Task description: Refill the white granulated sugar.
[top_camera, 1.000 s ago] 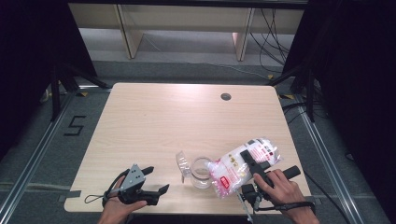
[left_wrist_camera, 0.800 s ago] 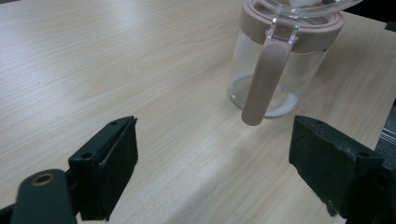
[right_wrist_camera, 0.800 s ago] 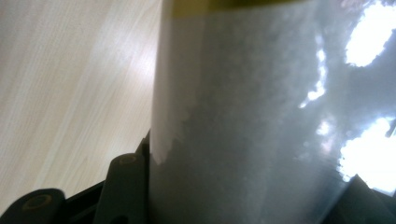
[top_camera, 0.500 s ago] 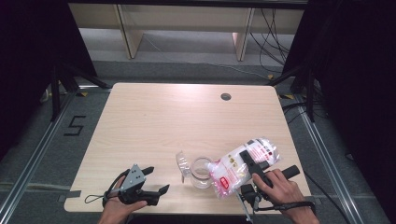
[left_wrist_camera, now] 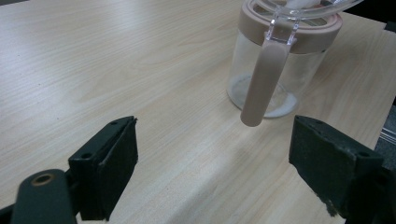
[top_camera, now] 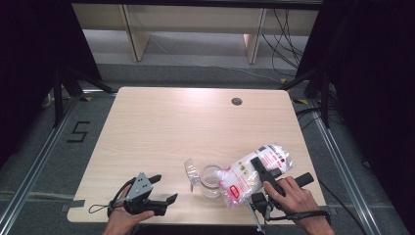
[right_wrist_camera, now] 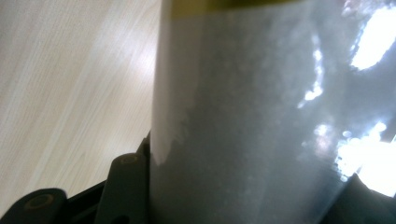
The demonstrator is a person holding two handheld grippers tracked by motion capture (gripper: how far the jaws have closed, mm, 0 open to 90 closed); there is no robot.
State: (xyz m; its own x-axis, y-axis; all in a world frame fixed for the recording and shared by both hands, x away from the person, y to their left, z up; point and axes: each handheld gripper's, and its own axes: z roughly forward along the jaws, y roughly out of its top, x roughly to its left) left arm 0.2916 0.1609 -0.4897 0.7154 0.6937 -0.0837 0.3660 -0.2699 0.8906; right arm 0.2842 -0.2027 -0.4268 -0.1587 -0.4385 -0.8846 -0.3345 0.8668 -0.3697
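Observation:
A clear jar with a beige rim stands near the table's front edge, its clear lid flipped open to the left. A plastic bag of white grains lies tilted over the jar's mouth, and my right gripper is shut on the bag's middle. In the right gripper view the bag sits pressed between the jaws. My left gripper rests at the front left, open, with nothing between its fingers. In the left gripper view the jar stands ahead with a beige strap hanging down and a thin white layer inside.
The wooden table has a small round hole at the back right. Its front edge runs just under both hands. Shelving and cables lie beyond the far edge, with dark stands at both sides.

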